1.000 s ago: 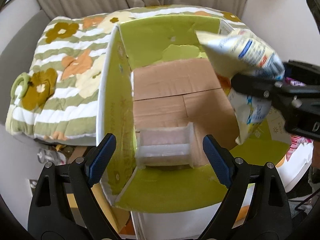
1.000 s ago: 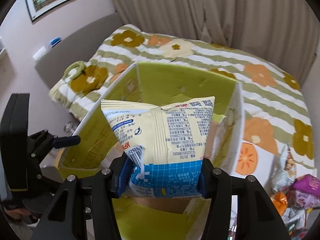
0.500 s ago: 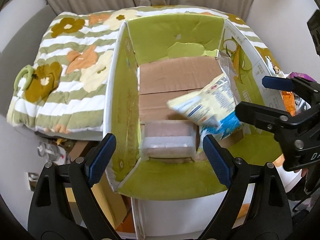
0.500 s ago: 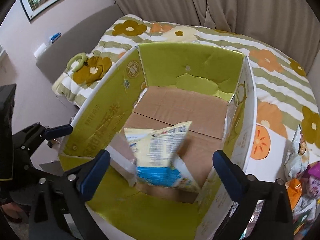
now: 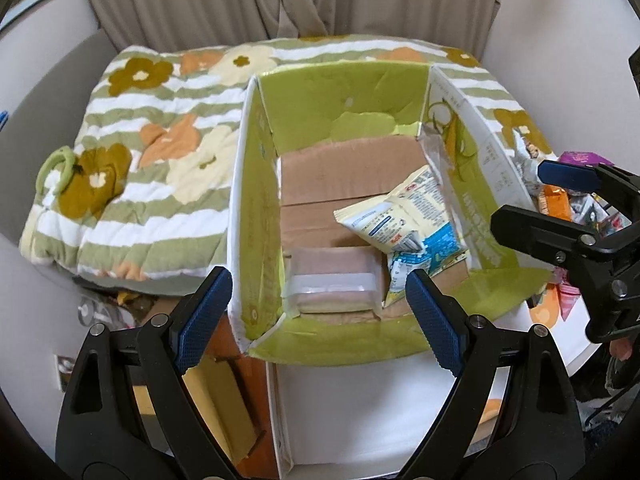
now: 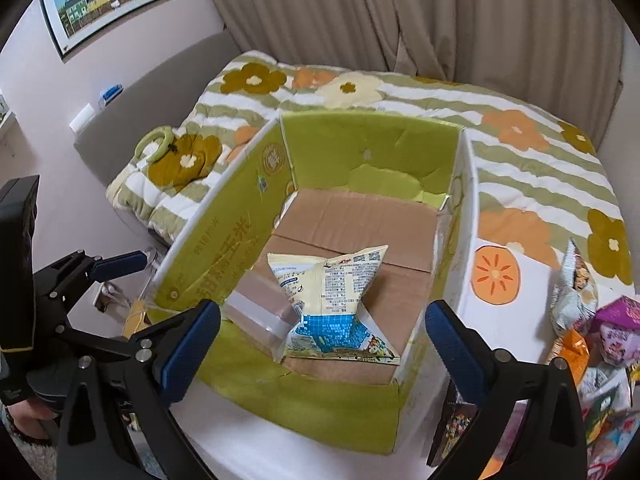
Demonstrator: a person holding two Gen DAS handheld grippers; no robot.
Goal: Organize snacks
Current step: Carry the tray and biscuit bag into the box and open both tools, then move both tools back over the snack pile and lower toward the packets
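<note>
A yellow and blue snack bag (image 6: 332,300) lies inside the open green cardboard box (image 6: 360,148), on its brown floor near the front right; it also shows in the left wrist view (image 5: 404,220). My right gripper (image 6: 320,344) is open and empty above the box's near flap. My left gripper (image 5: 318,316) is open and empty over the box's front edge (image 5: 332,346). The right gripper also shows from the side in the left wrist view (image 5: 560,204).
A clear tape flap (image 5: 332,284) sticks up at the box's front left. A pile of snack packets (image 6: 592,320) lies right of the box on a white surface. A flowered quilt (image 5: 152,152) covers the bed behind and to the left. Curtains hang behind.
My right gripper opened and let go of the snack bag. The bag dropped into the box and came to rest on its floor. The right gripper drew back toward the box's right side.
</note>
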